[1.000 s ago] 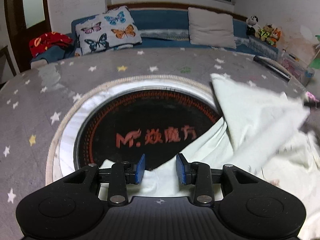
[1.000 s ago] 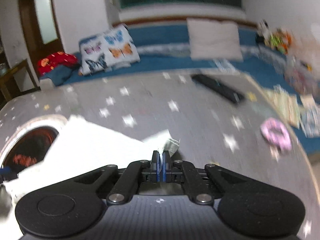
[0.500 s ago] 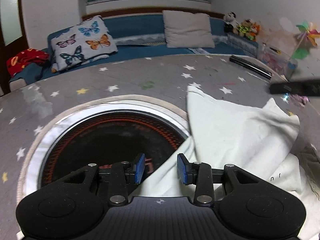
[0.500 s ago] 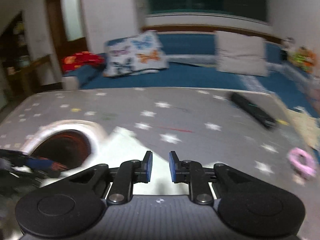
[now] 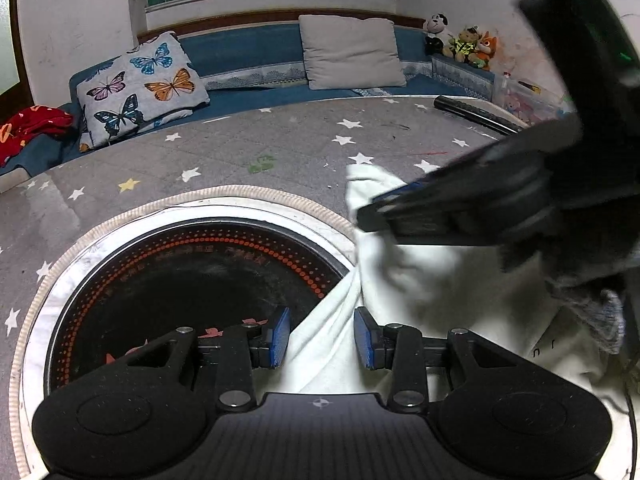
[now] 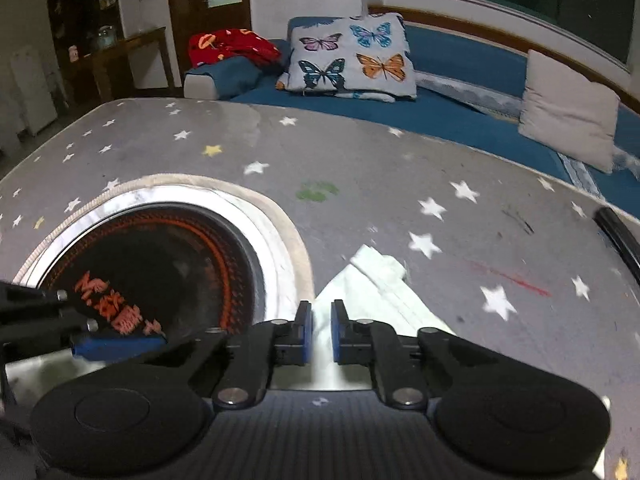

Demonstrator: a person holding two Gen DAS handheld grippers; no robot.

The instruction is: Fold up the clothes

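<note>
A white garment (image 5: 416,276) lies folded over on the grey star-print table, its left edge over the black round cooktop (image 5: 192,280). My left gripper (image 5: 322,336) is open, with the garment's left edge lying between its blue pads. My right gripper (image 6: 320,332) is open by a narrow gap and hovers over the garment's far corner (image 6: 376,276). It also shows in the left wrist view (image 5: 472,212) as a dark blurred shape above the cloth. The left gripper's fingertip (image 6: 116,346) shows at the lower left of the right wrist view.
The round cooktop (image 6: 168,276) with a white ring is set in the table at the left. A black remote (image 5: 476,114) lies at the table's far right edge. A blue bench with a butterfly pillow (image 5: 140,88) and a grey pillow (image 5: 352,56) runs behind the table.
My right gripper let go of the garment's corner, opened, and swung left over the folded cloth. The cloth now lies flat. My left gripper shifted right along the garment's edge, still open.
</note>
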